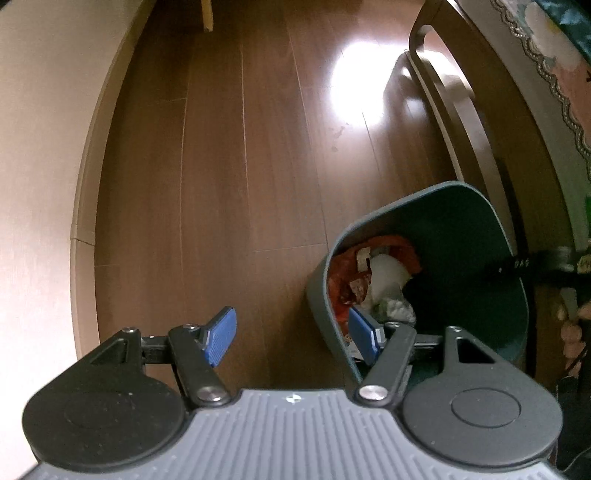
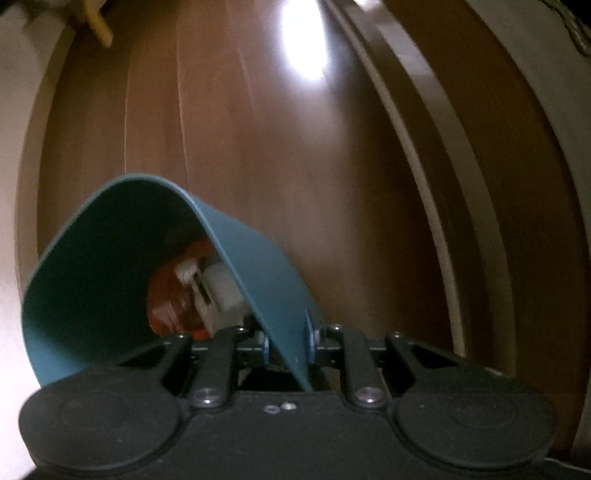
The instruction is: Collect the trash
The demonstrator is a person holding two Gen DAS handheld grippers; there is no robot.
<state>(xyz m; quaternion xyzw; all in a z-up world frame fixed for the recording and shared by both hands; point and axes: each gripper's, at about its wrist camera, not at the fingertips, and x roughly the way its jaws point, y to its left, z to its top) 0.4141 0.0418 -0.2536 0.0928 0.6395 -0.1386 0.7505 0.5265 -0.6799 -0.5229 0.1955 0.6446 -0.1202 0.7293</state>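
A dark teal trash bin (image 1: 461, 236) stands on the wooden floor and holds red wrappers (image 1: 343, 273) and white crumpled paper (image 1: 388, 277). My left gripper (image 1: 291, 338) is open and empty; its right finger is over the bin's near rim, its left finger over the floor. In the right wrist view the same bin (image 2: 258, 258) fills the lower left, with red and white trash (image 2: 192, 291) inside. My right gripper (image 2: 288, 345) is shut on the bin's wall, which runs between the blue pads. The right gripper shows in the left wrist view (image 1: 543, 266) at the bin's right rim.
Brown wooden floor (image 1: 240, 166) with a bright light glare. A pale wall with baseboard (image 1: 85, 184) curves along the left. A wooden furniture frame (image 1: 458, 110) and a patterned, lace-edged cloth (image 1: 554, 62) stand on the right. A yellowish wooden leg (image 2: 98, 26) is at the far left.
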